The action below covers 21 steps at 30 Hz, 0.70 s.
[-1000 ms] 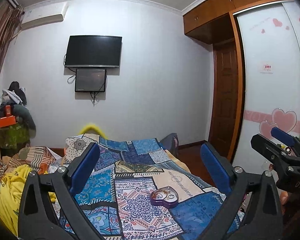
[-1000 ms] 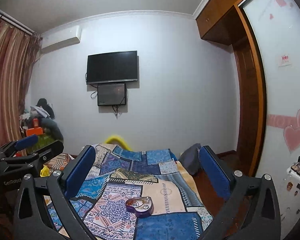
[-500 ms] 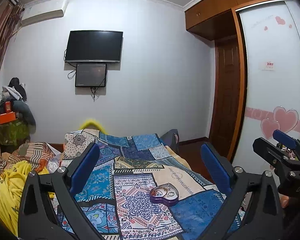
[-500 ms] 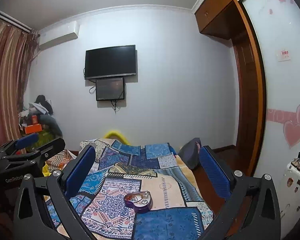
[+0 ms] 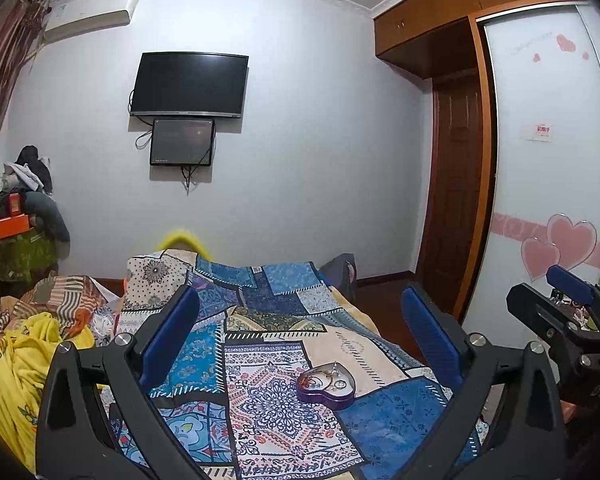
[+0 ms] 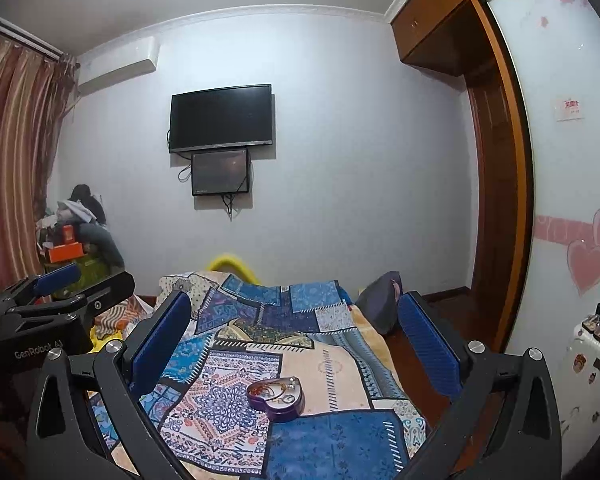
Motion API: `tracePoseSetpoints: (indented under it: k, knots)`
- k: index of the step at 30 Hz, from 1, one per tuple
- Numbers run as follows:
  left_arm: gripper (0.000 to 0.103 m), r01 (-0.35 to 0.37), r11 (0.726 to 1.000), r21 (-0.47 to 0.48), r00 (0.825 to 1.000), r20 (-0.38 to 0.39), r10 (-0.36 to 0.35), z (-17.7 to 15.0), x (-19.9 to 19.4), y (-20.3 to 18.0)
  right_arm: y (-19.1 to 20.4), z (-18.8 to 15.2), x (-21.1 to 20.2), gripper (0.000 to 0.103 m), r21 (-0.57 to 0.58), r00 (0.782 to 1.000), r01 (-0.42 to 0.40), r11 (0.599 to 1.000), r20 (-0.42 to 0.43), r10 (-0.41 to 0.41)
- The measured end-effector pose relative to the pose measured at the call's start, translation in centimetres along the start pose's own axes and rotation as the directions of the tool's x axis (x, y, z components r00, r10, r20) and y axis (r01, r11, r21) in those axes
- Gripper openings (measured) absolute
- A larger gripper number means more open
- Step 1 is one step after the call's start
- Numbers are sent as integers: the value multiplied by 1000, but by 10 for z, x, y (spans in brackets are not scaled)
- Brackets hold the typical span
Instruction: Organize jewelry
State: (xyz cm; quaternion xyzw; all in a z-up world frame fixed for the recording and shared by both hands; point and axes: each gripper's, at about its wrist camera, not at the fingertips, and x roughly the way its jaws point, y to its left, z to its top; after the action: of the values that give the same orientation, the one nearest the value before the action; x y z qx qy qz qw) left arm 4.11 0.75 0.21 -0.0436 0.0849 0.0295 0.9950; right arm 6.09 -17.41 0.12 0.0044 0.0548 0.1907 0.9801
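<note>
A purple heart-shaped jewelry box (image 5: 327,386) lies open on the patchwork bedspread (image 5: 260,412), with rings and a chain inside. It also shows in the right wrist view (image 6: 277,395). My left gripper (image 5: 300,328) is open and empty, held above and short of the box. My right gripper (image 6: 296,328) is open and empty, also above and short of the box. The right gripper shows at the right edge of the left wrist view (image 5: 568,320). The left gripper shows at the left edge of the right wrist view (image 6: 60,300).
A yellow blanket (image 5: 16,376) and striped cloth lie left of the bed. A cluttered stand (image 5: 16,236) is in the far left corner. A TV (image 5: 190,85) hangs on the far wall. A wardrobe with heart stickers (image 5: 556,208) and a small white cabinet (image 6: 592,364) stand at right.
Both views have tilted slightly downward, so the wall and TV sit a bit higher in frame. The box and both open grippers keep their relation.
</note>
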Motion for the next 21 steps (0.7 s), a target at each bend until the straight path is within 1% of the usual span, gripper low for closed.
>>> tracePoseSetpoints:
  k: [12,21]
  knots:
    - [102,1,1000,-6,1000,-5,-1,0,1,3,2,-1,1,103,-1,1000,-4,1000,-9,4]
    - [102,11,1000,6,1000,-5,-11,-2,0,0,1,-2,1,103,5,1000,-2,1000,-9,2]
